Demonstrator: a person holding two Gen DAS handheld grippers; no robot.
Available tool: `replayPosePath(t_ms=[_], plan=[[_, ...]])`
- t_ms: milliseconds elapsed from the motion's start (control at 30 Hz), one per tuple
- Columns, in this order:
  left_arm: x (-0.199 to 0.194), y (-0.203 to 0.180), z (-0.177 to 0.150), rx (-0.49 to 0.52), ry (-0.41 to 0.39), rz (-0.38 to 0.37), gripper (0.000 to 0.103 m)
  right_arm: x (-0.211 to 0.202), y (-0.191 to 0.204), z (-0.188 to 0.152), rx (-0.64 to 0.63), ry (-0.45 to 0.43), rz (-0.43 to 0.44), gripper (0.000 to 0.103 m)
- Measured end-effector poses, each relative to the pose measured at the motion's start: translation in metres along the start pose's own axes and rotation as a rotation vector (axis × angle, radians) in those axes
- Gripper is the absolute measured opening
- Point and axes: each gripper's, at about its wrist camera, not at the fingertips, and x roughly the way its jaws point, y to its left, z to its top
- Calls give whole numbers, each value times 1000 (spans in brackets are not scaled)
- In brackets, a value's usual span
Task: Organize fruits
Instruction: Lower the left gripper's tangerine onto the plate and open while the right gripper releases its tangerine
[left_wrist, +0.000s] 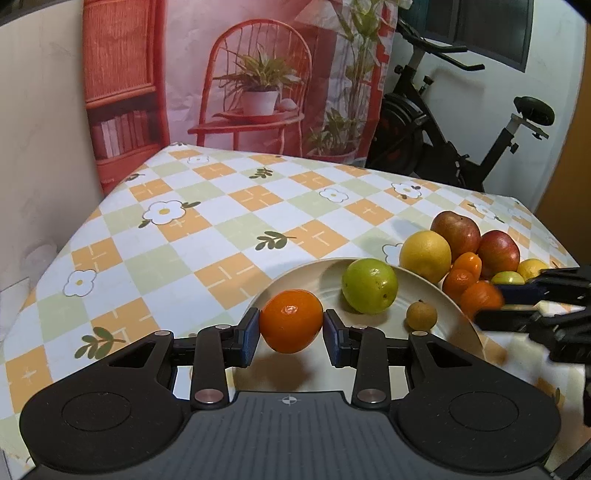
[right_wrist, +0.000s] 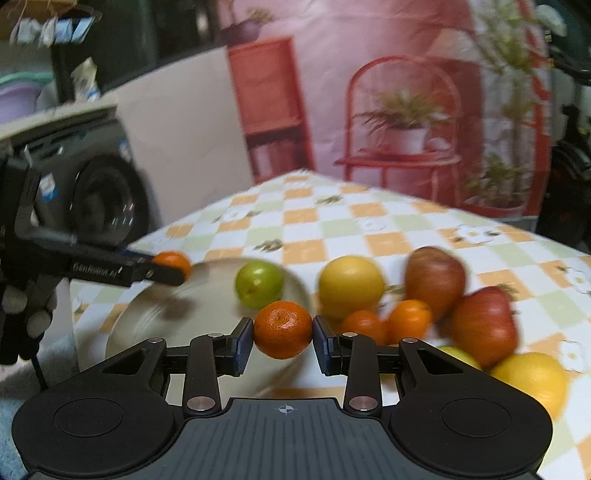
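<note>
My left gripper is shut on an orange tangerine, held just above the near rim of a cream plate. On the plate lie a green fruit and a small brown fruit. My right gripper is shut on a second tangerine in front of the plate and the fruit pile. In the right wrist view the left gripper appears at the left with its tangerine. In the left wrist view the right gripper enters blurred from the right.
Beside the plate on the checked tablecloth is a pile: a yellow citrus, two red apples, small tangerines and a lemon. The table's far edge meets a printed backdrop; an exercise bike stands behind.
</note>
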Motion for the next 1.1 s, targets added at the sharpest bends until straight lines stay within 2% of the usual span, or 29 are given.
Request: replayPosePath(t_ms=[200,367,500,667,1100], plan=[[9,2,-3,0,25,-12,39,29,22,0,-62,95,20,32],[21,6,-1,-16,27,-18,39,46,22,3,-82,123,0,32],[30,8,6,-39,29,-45,39,59,20,10,-95,125,-10,32],[43,1,8,-20,39,-55,39,68,21,13,-118,115,-17,32],[53,8,13,-42,24,7,39,92,24,25,-160,100,-28,32]])
